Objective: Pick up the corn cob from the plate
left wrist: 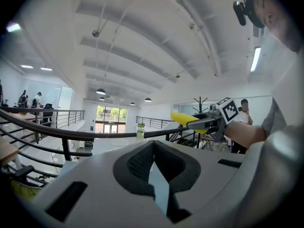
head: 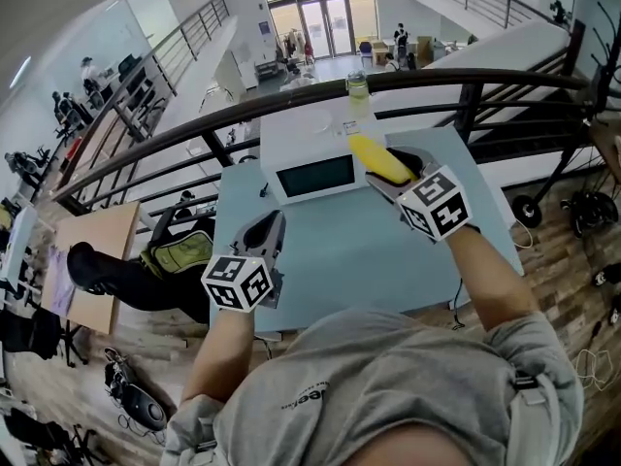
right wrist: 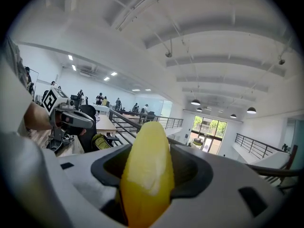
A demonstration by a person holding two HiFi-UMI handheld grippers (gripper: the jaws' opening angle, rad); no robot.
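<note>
Corn cob point(head: 374, 153): yellow, was clamped in right gripper point(head: 393, 171), at 1 o'clock over blue worktop point(head: 340, 255), near microwave point(head: 310, 153). Left gripper point(head: 272, 223), 8 o'clock: jaws were together, empty.

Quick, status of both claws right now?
Left claw: closed, nothing in it.
Right claw: closed on the corn cob.

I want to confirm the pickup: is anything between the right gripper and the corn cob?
Nothing visible does. The corn cob is clamped between the jaws of the right gripper, held above the table. The left gripper hangs apart at the left, empty.
</note>
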